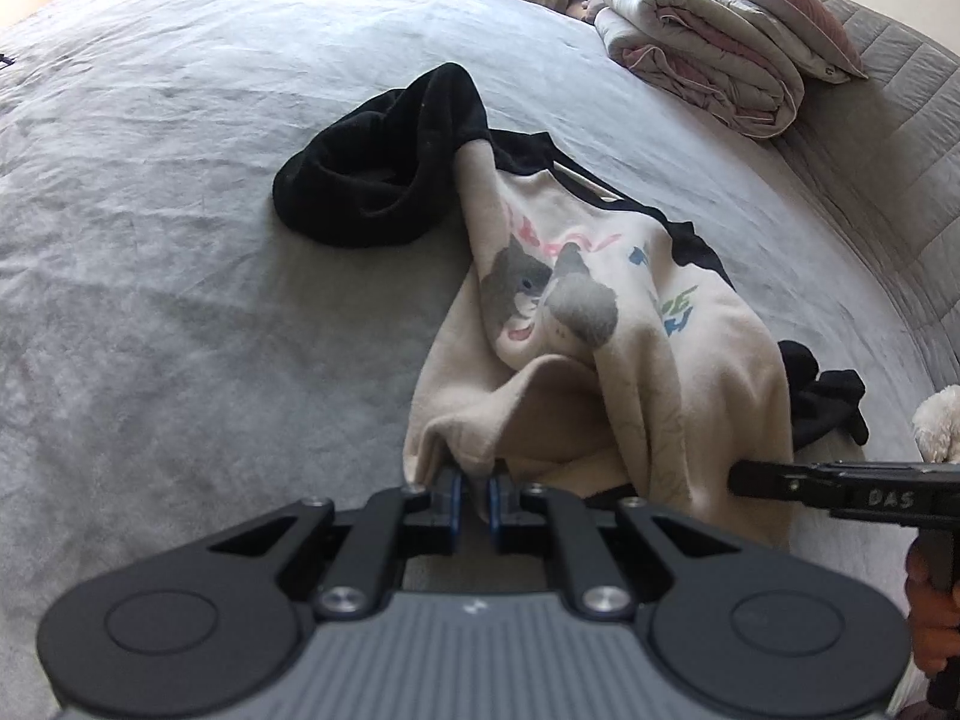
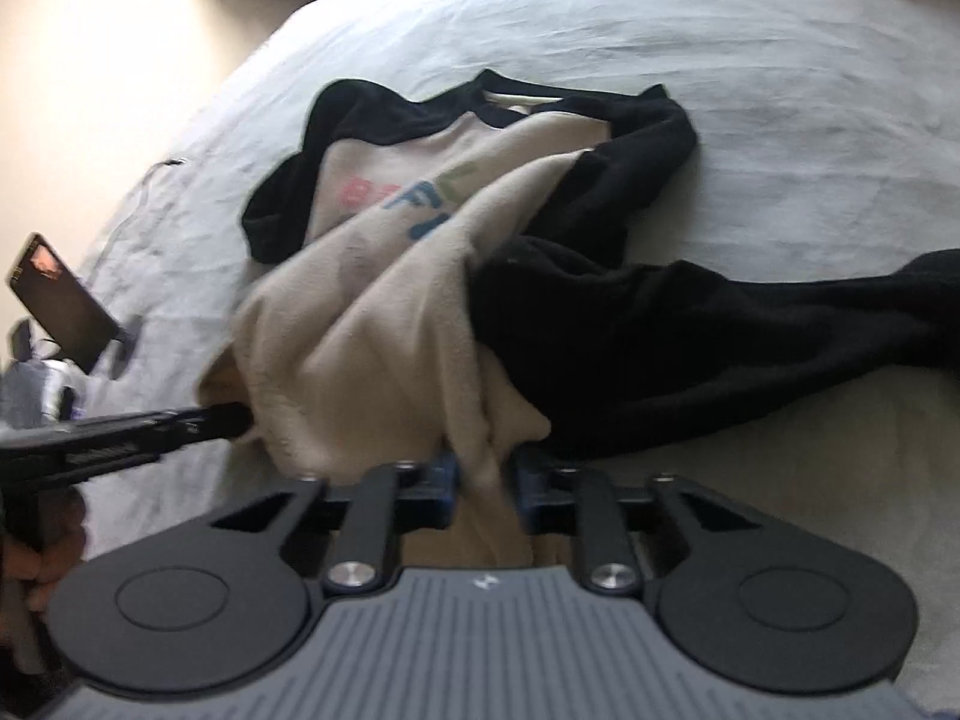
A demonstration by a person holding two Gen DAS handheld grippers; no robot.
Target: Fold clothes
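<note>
now left claw (image 1: 474, 495) nearly closed, pinching the cream shirt (image 1: 600, 360) hem, right claw (image 2: 483, 480) pinching it too, on the grey bed (image 1: 180, 240)

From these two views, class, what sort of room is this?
Most likely a bedroom: the sweatshirt lies on a wide bed under a grey sheet, with a folded duvet and pillow stacked at its far corner.

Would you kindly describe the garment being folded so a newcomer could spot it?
On the grey bed, the sweatshirt lies crumpled mid-bed, nearer than the folded quilts. Alone there, it has a cream body, black sleeves and a grey cartoon animal print.
</note>
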